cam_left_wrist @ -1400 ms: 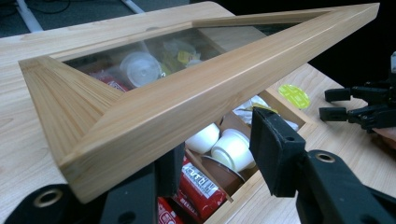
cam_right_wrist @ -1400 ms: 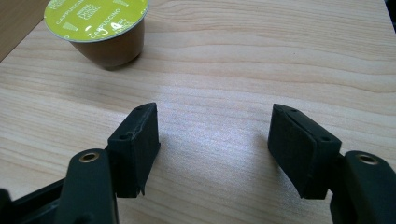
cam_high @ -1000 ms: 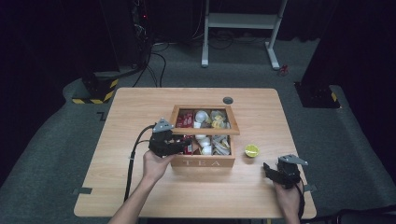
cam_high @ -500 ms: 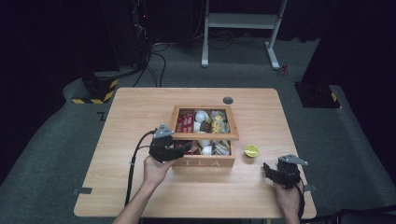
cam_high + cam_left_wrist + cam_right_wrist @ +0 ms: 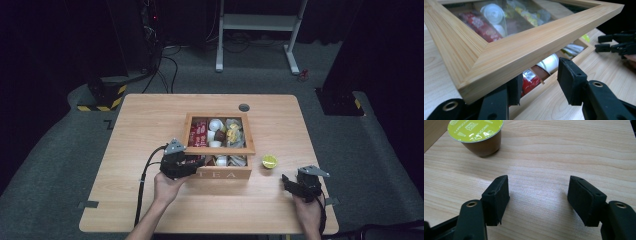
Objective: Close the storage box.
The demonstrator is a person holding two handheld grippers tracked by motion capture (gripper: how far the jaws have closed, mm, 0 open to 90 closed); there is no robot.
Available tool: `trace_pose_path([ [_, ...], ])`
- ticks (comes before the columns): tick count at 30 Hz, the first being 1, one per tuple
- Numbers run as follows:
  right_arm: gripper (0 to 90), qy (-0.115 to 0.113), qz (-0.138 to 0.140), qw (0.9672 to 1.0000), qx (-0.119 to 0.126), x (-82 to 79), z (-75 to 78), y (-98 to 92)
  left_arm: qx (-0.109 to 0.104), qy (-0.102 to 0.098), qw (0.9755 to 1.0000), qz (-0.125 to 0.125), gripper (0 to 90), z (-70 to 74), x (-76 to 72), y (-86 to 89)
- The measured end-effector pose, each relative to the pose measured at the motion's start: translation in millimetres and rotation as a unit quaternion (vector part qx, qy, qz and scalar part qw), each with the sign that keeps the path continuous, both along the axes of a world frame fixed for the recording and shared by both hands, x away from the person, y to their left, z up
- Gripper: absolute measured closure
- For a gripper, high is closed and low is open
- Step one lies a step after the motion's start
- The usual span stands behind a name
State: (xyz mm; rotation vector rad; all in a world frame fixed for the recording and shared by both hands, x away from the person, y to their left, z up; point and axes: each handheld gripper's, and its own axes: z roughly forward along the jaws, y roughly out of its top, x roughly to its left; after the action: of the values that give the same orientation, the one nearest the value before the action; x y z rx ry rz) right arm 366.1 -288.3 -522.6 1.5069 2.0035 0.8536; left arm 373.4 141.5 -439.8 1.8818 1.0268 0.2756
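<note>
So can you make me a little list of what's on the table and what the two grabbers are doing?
table: light wood
tea box: wooden, marked TEA, packets and pods inside
lid: glass in a wooden frame, partly raised, corner resting over the left gripper's jaw
left gripper: at the box's front left corner, jaws apart
right gripper: jaws open, holding nothing
coffee pod: yellow-green top, beside the box

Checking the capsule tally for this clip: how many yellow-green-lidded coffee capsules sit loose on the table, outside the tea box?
1: the capsule stands on the table right of the tea box, ahead of the right gripper. Others may be hidden inside the box.
</note>
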Motion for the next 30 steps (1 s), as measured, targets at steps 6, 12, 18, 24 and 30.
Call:
trace_pose_path([
  [6,33.7,-0.001,0.000,1.0000,0.000,0.1,-0.1,-0.1,0.004,0.004,1.0000,0.002,59.9,-9.8,-3.8,1.1],
  [12,33.6,-0.001,0.000,1.0000,0.001,0.1,-0.1,-0.1,0.013,0.010,0.9999,0.001,60.6,-14.8,-6.5,0.1],
  [18,33.5,-0.001,0.002,1.0000,0.000,0.5,-0.1,-0.4,0.020,0.003,0.9998,-0.008,61.2,-13.9,-6.2,1.0],
  [24,33.3,0.000,0.001,1.0000,0.000,0.0,0.0,-0.1,0.002,0.011,0.9999,-0.006,61.4,-20.9,-9.8,0.6],
  [30,33.3,0.001,0.000,1.0000,0.002,0.0,0.1,0.3,0.009,0.004,0.9998,-0.015,61.8,-21.2,-16.7,-4.2],
])
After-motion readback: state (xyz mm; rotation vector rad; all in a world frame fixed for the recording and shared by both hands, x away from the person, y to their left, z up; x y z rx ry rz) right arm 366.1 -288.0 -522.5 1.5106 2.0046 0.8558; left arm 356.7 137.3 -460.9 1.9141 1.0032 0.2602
